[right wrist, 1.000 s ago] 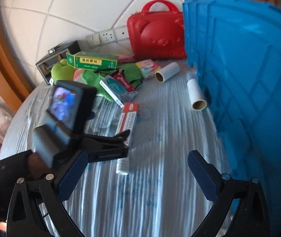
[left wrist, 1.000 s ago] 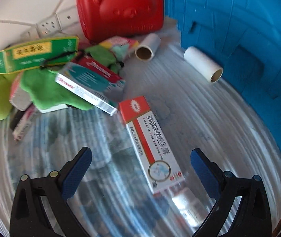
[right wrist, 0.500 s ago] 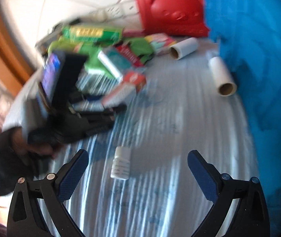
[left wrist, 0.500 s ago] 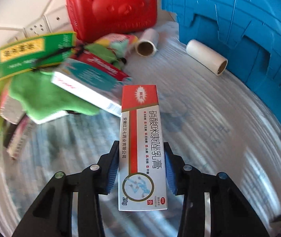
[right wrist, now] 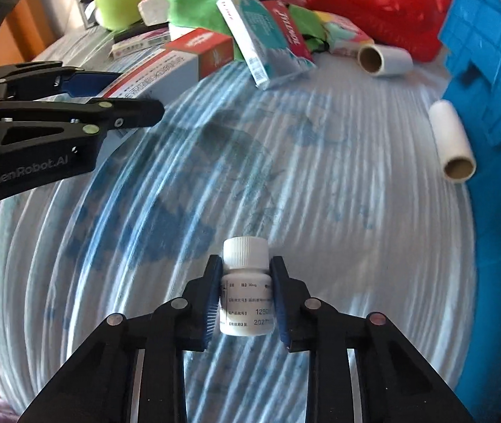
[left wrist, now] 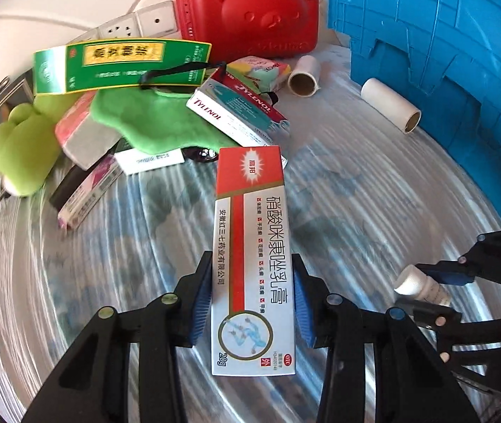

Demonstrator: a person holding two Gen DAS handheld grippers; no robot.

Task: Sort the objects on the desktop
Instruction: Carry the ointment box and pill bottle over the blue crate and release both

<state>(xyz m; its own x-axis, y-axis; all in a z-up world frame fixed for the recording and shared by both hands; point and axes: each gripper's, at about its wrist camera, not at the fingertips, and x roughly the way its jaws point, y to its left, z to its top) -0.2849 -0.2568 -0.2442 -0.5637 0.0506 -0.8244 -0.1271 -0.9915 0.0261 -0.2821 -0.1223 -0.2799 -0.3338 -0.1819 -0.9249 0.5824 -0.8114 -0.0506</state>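
Tabletop (right wrist: 321,176): white cloth with blue print, white tiled wall behind. Far left: heap of medicine boxes and green plush toy (left wrist: 21,151), green box (left wrist: 120,63) uppermost, Tylenol box (left wrist: 236,112) at heap's edge. Left gripper (left wrist: 252,303): jaws clamped on red-and-white ointment box (left wrist: 250,246), lifted off the cloth. Centre rear: red bear case (left wrist: 246,10), two paper rolls (left wrist: 391,105). Right gripper (right wrist: 245,299): jaws closing, pads against white pill bottle (right wrist: 245,296). Far right: blue crate (left wrist: 444,53).
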